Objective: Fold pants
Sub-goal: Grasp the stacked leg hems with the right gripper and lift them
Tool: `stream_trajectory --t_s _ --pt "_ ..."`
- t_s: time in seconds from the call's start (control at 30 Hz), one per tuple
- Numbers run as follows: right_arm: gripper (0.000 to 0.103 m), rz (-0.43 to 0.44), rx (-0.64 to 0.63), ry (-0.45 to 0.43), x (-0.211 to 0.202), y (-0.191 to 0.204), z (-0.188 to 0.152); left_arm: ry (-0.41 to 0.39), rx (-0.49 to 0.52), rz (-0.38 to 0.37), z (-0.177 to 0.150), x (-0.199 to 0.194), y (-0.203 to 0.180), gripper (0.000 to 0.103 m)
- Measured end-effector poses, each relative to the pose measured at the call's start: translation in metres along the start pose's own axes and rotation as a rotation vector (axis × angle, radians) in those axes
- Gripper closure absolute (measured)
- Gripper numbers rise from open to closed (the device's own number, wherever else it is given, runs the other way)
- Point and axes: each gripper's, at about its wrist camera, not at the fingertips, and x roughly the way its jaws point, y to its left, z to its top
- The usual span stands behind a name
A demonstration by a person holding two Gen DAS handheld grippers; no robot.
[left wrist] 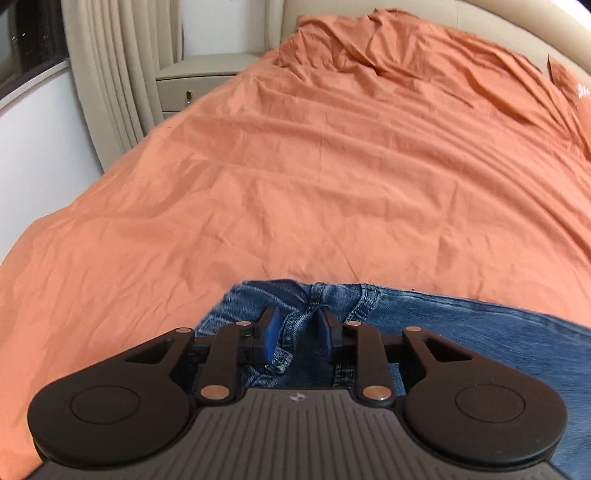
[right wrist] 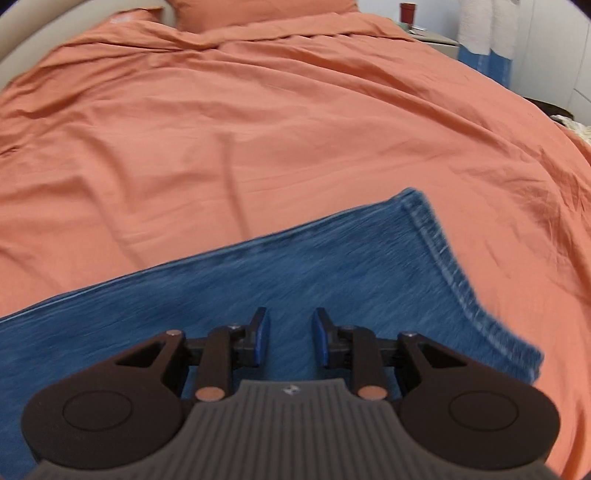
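Lying across the bottom of the left wrist view, the blue jeans end at a bumpy seamed edge near the middle of the frame. Above that edge the orange bedspread spreads wide and bare up to the top, with wrinkles bunched in the upper right. A cream curtain and a small bedside cabinet stand in the upper left. The left gripper points down at the jeans from the bottom middle. Its blue pads stand a little apart with a thick seam bunched between them. I cannot tell if they squeeze it.

In the right wrist view, one jeans leg runs from the lower left up to a stitched hem right of the middle. The hem's lower right corner sticks out over the bedspread. Lots of bare orange cover lies above and to the right, with a pillow at the top. The right gripper tilts down over the leg at the bottom middle. Its jaws are partly open with only flat denim seen in the gap, and it holds nothing.
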Motion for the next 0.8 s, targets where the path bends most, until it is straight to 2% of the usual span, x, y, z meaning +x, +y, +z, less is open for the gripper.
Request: stream_trajectory --t_s 0.17,0.27,0.4,0.5,0.6,0.63,0.7,0.8 --pt "0.086 -0.032 0.002 -0.005 0.025 -0.006 0.012 0.008 0.022 0.021 0.000 0.015 -0.007 0.072" --pt "0.086 -0.027 0.014 -0.008 0.029 -0.009 0.018 0.012 0.048 0.050 0.003 0.008 -0.013 0.072" --pt "0.083 0.014 0.064 -0.030 0.009 -0.026 0.026 -0.071 0.114 0.086 0.011 -0.025 -0.030 0.071" --pt "0.082 0.085 0.128 -0.053 -0.020 -0.052 0.023 -0.131 0.164 0.026 0.016 -0.060 -0.055 0.071" --pt "0.078 0.138 0.175 -0.059 -0.051 -0.081 0.013 -0.148 0.247 -0.055 0.018 -0.090 -0.098 0.071" --pt "0.077 0.155 0.194 -0.059 -0.059 -0.091 0.007 -0.152 0.283 -0.087 0.016 -0.099 -0.117 0.071" --pt "0.066 0.198 0.253 -0.061 -0.075 -0.112 -0.008 -0.160 0.353 -0.160 0.010 -0.114 -0.154 0.071" --pt "0.064 0.257 0.370 -0.046 -0.088 -0.145 -0.033 -0.172 0.472 -0.247 -0.005 -0.130 -0.220 0.071"
